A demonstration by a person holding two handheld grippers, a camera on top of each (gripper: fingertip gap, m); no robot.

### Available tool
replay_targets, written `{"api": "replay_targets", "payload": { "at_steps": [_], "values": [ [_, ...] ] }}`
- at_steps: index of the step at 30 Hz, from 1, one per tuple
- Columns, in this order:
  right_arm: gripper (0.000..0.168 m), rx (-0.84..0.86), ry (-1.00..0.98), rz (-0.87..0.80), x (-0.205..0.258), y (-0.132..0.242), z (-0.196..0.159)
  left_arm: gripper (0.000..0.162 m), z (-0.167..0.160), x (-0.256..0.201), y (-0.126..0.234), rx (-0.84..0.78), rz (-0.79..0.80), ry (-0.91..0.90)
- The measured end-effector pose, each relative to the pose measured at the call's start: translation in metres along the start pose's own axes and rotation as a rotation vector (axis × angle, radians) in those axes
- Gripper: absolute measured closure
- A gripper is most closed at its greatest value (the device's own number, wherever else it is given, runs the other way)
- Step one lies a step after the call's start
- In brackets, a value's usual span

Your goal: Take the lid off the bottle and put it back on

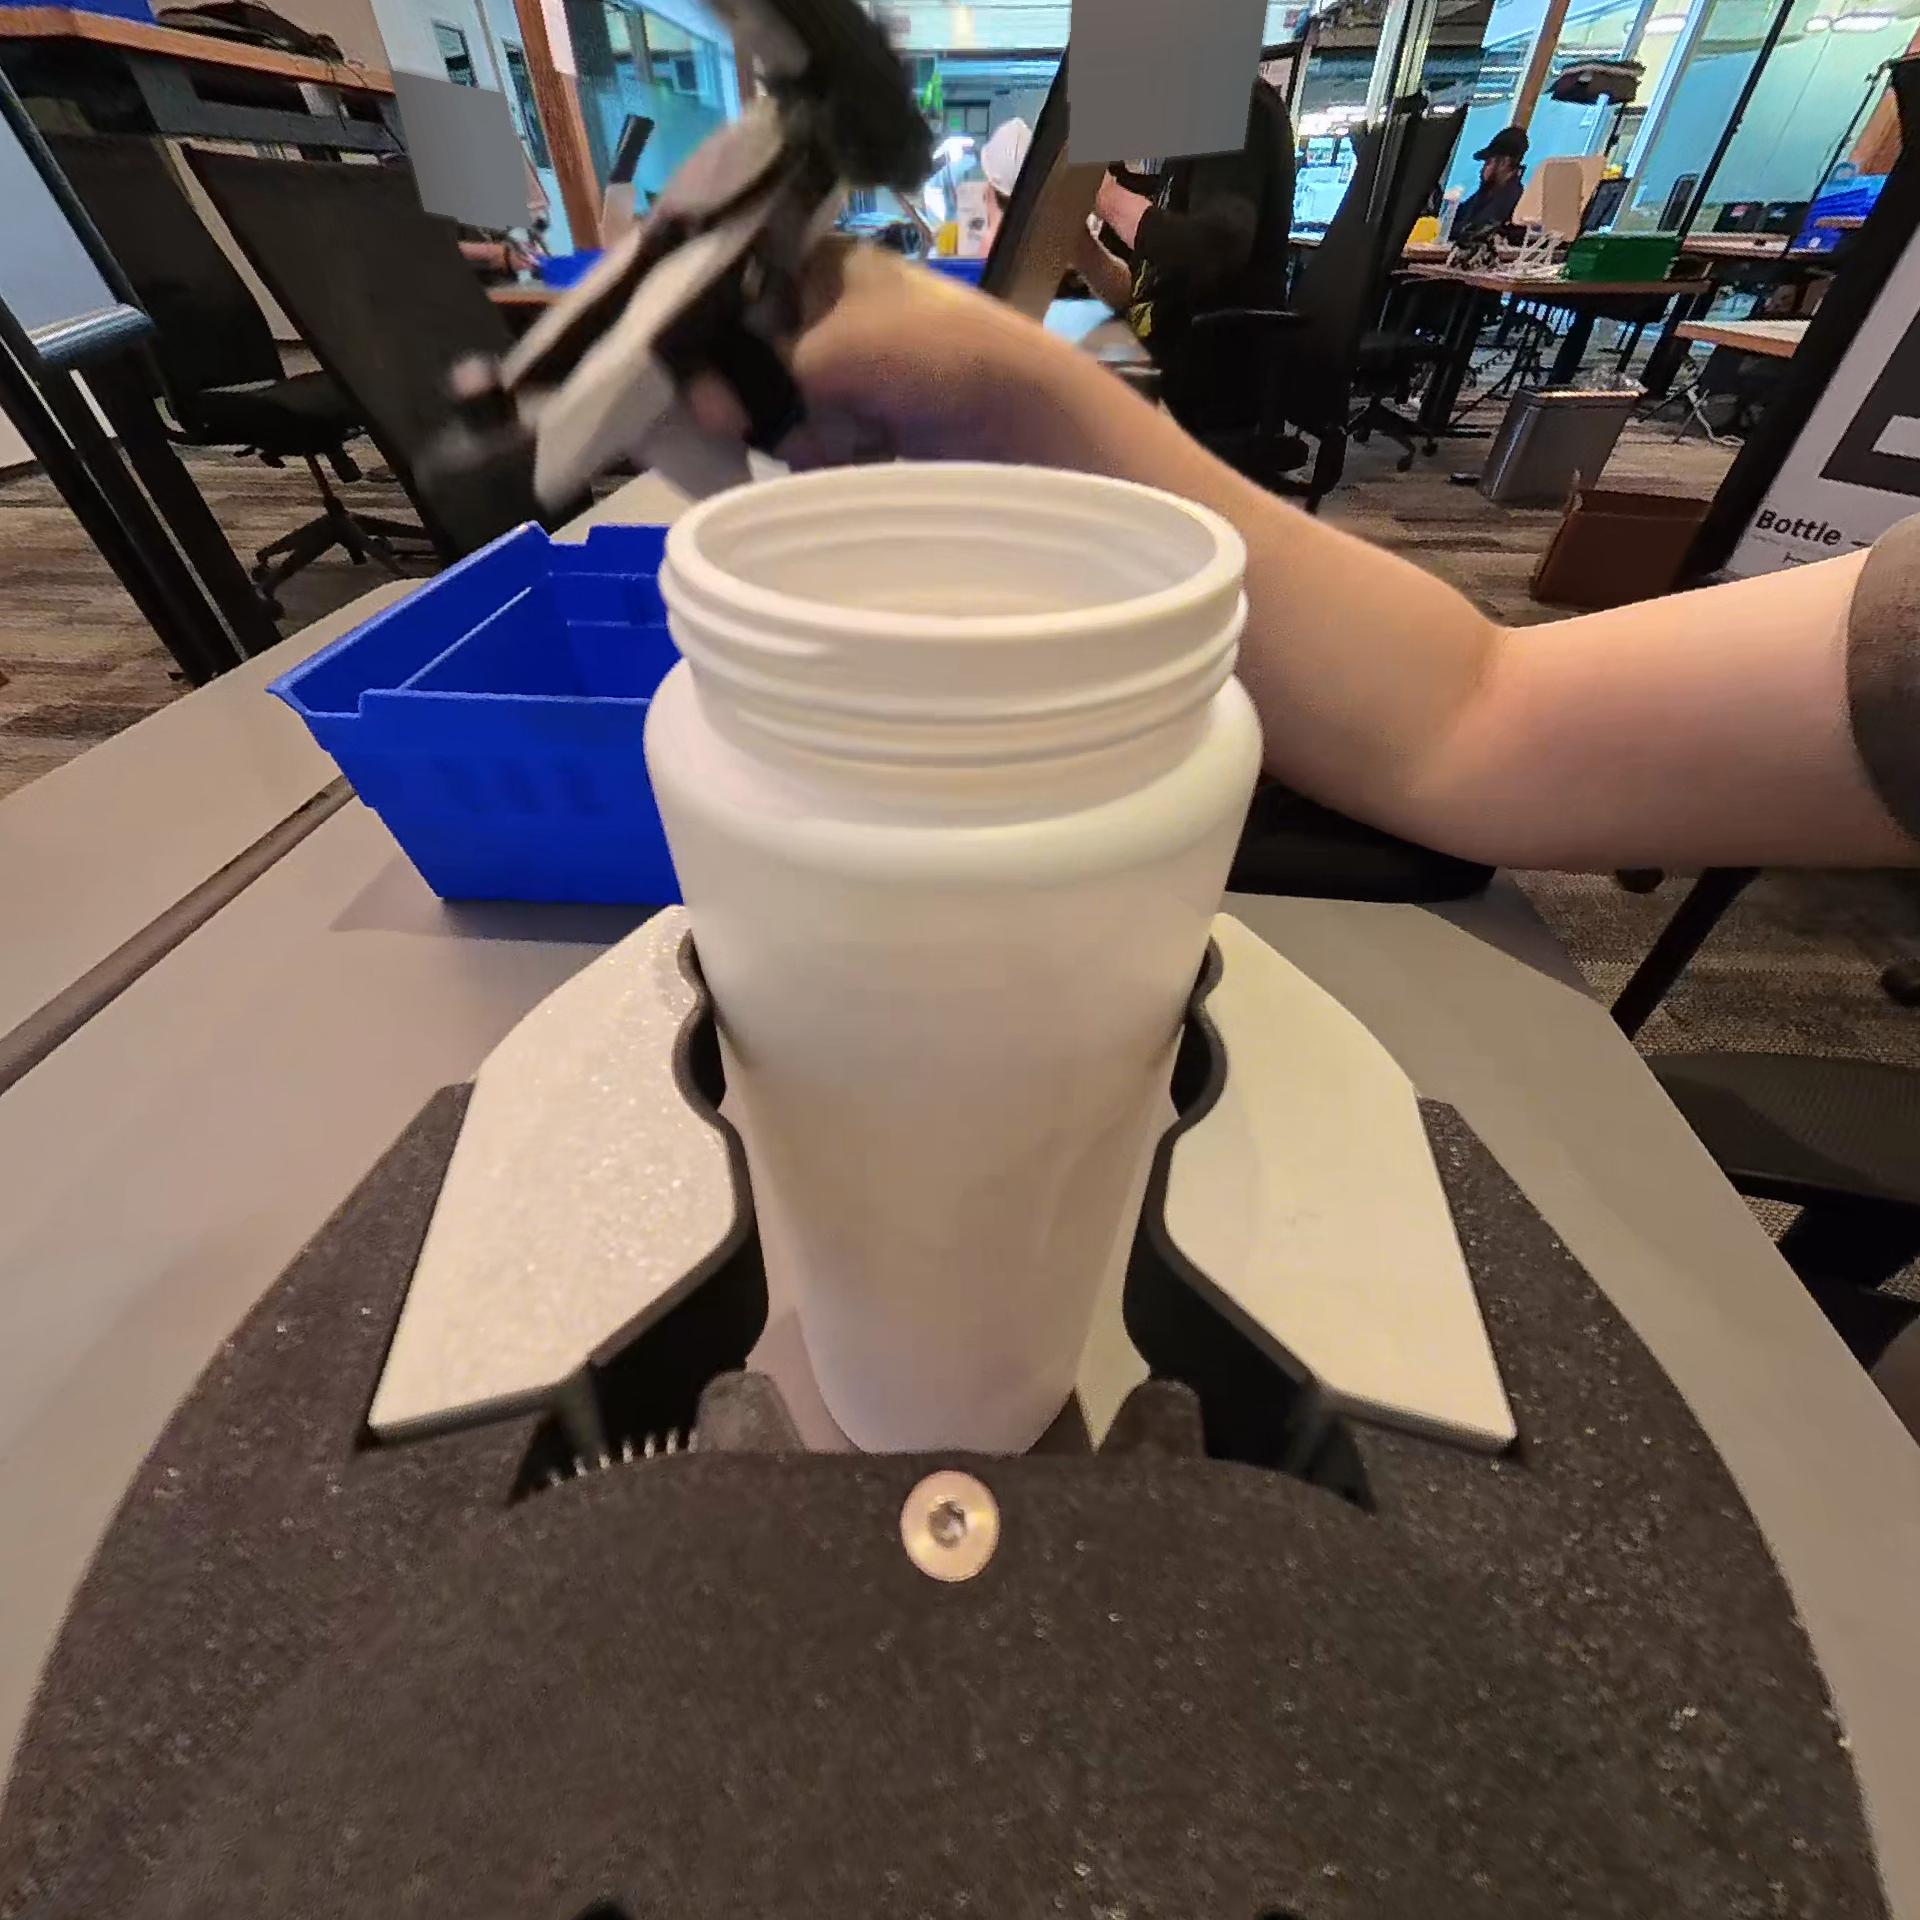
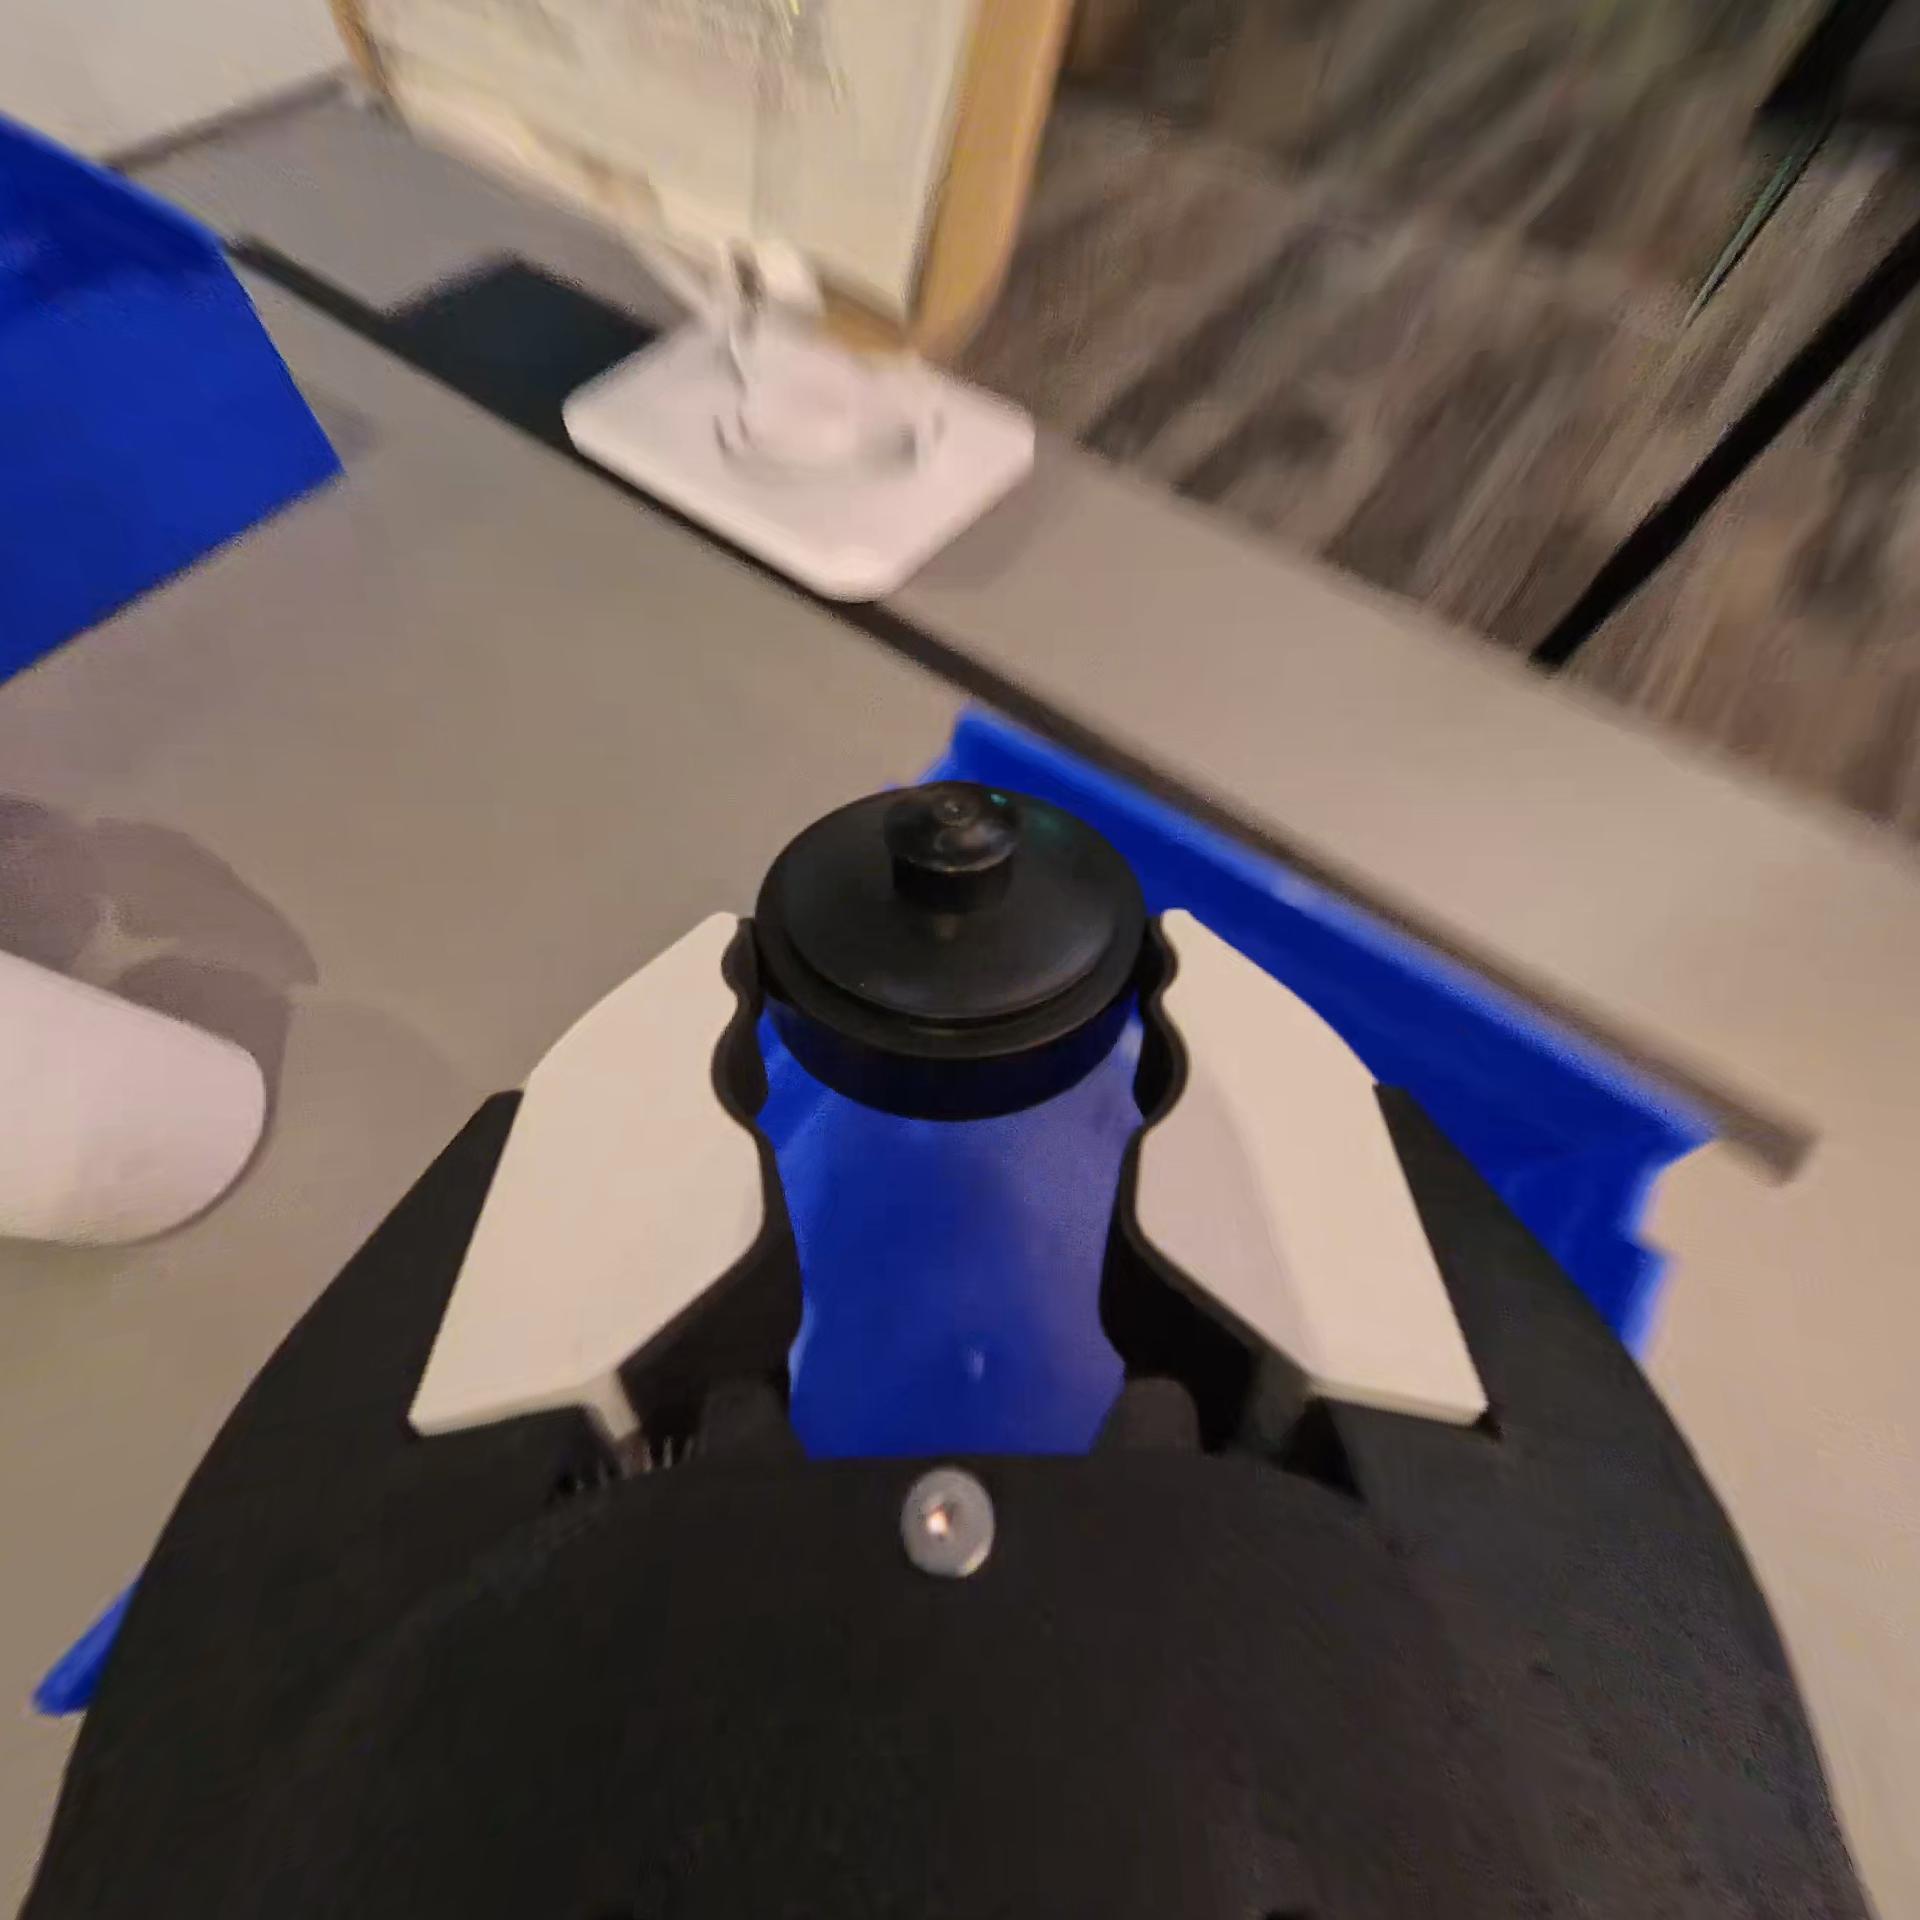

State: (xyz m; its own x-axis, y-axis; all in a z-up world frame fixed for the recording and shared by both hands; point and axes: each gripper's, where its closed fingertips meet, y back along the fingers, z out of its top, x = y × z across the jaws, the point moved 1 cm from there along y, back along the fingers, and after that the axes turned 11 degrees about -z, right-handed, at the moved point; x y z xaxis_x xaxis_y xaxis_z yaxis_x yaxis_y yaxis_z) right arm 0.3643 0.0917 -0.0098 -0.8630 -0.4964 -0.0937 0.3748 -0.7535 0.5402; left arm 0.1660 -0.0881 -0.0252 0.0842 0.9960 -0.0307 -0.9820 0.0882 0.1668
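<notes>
Lid [image 2: 943, 935] is off. My right hand-held gripper [image 2: 943, 971] is clamped on it by the rim, fingertips [image 2: 665, 997] on either side, knob facing away from the camera. My left hand-held gripper [image 1: 951, 1049] is closed around the white bottle [image 1: 951, 935], mid-body, holding it upright on the table [image 1: 260, 1039].

The bottle's mouth is open, threads showing, long axis vertical.

Key relation: the lid is not over the mouth. In the left wrist view my right hand-held gripper [image 1: 488, 416] sits above and to the left of the neck, beyond the bottle, roughly over the blue bin [image 1: 499, 748]. The right wrist view agrees: blue bin [image 2: 1299, 987] under the lid, and what I take to be the bottle's body only as a white blur at the left edge. Both views of the right side are motion-blurred, so exact height above the rim can't be read.

Judgement: the remaining step is to put the lid back. The lid must travel back towards the bottle until it is centred above the neck, its underside level with the rim and its axis lined up with the bottle's vertical axis, then go down and twist. Only the right arm has the job; the left just anchors the bottle.

Risk: starting tilted would cross-thread it.
</notes>
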Motion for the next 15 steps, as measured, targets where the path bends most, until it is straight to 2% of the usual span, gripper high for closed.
{"api": "replay_targets", "payload": {
  "at_steps": [3, 5, 9, 15],
  "values": [
    [0.097, 0.210, 0.001, 0.020, -0.007, -0.039, -0.052, 0.076, 0.000, 0.001, 0.001, -0.001, 0.001, 0.005],
    [0.096, 0.288, 0.034, 0.029, -0.005, -0.054, -0.073, 0.076, 0.000, 0.001, 0.001, -0.003, 0.002, 0.006],
    [0.096, 0.344, 0.058, 0.078, 0.006, -0.067, -0.089, 0.076, 0.000, 0.000, 0.000, -0.002, 0.000, 0.005],
    [0.096, 0.437, 0.154, 0.059, 0.005, -0.075, -0.111, 0.076, 0.000, 0.001, 0.001, 0.002, 0.004, 0.008]
  ]
}}
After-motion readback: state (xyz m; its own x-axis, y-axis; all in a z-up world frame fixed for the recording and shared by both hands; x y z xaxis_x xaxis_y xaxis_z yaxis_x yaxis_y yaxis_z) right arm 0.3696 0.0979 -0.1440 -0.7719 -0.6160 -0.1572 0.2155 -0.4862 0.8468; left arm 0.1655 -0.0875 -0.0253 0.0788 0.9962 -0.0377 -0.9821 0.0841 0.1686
